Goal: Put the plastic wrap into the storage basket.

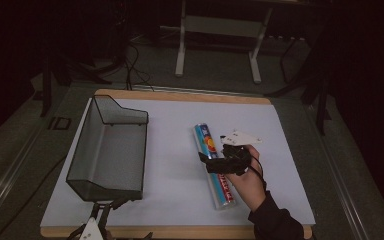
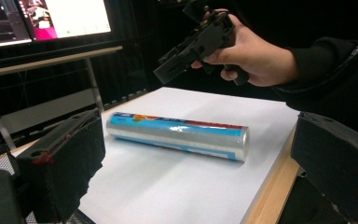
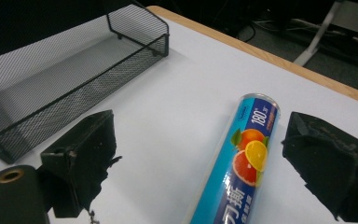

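While the right gripper (image 1: 206,161) hangs just above the blue cylindrical roll of cling film with orange-fruit print (image 1: 214,165), its jaws stand wide and hold nothing, and the gripper's own view shows the roll (image 3: 235,161) lying between and below the two black pads, nearer the one at the right of that view. To take it well, I would judge that the gripper should shift a little so the roll sits midway between the pads, come straight down until they flank its sides, and close across the round body near its middle, since a grip near one end could let the long roll tip. Beyond the roll, across the white worktop (image 1: 180,190), the black wire-mesh tray (image 1: 109,150) stands well apart and empty. At the worktop's near edge, the left gripper (image 1: 101,212), beside the tray's near end, is also spread wide and empty.
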